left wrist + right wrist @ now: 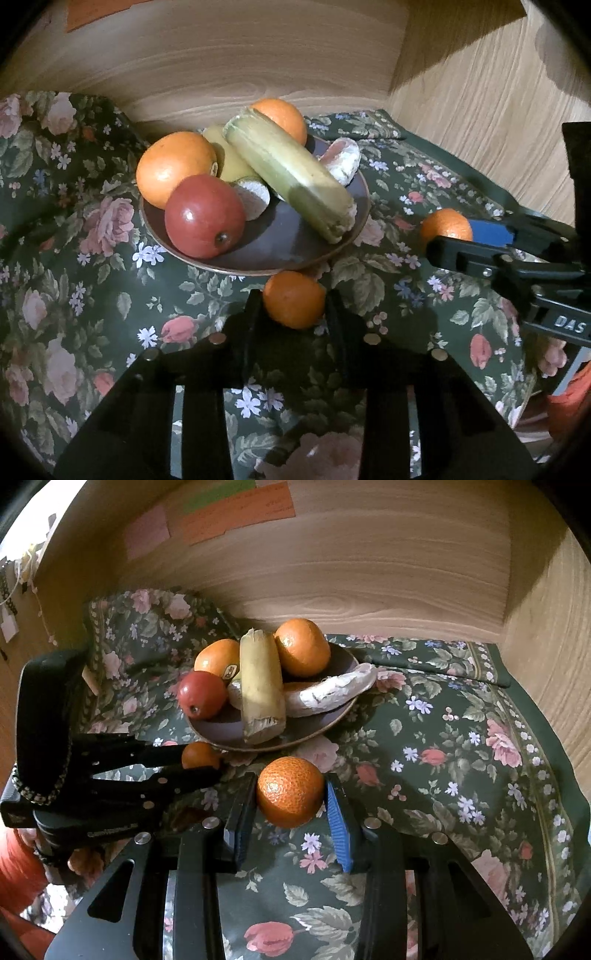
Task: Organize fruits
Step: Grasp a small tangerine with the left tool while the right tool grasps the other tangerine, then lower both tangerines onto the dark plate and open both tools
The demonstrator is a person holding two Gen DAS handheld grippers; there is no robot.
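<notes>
Item: two small tangerines, bright orange, dimpled skin, on the floral cloth (461,738) in front of the plate (258,254).
- Nearer tangerine (294,299), touching or just short of the plate's front rim; the left tool (294,306) straddles it, black fingers close on both sides, contact uncertain.
- Second tangerine (290,791), larger in the right wrist view; the right tool (290,805) brackets it with blue pads (338,834), a slight gap visible, grip unconfirmed.

Pose: both tools low over the cloth-covered worktop, pointing toward the plate, side by side.

Surroundings: plate heaped with two oranges (173,168), a red apple (205,216), a long yellow-green banana (288,173) and peeled segments (341,160). Wooden wall (351,572) behind, paper notes (236,513) on it.
</notes>
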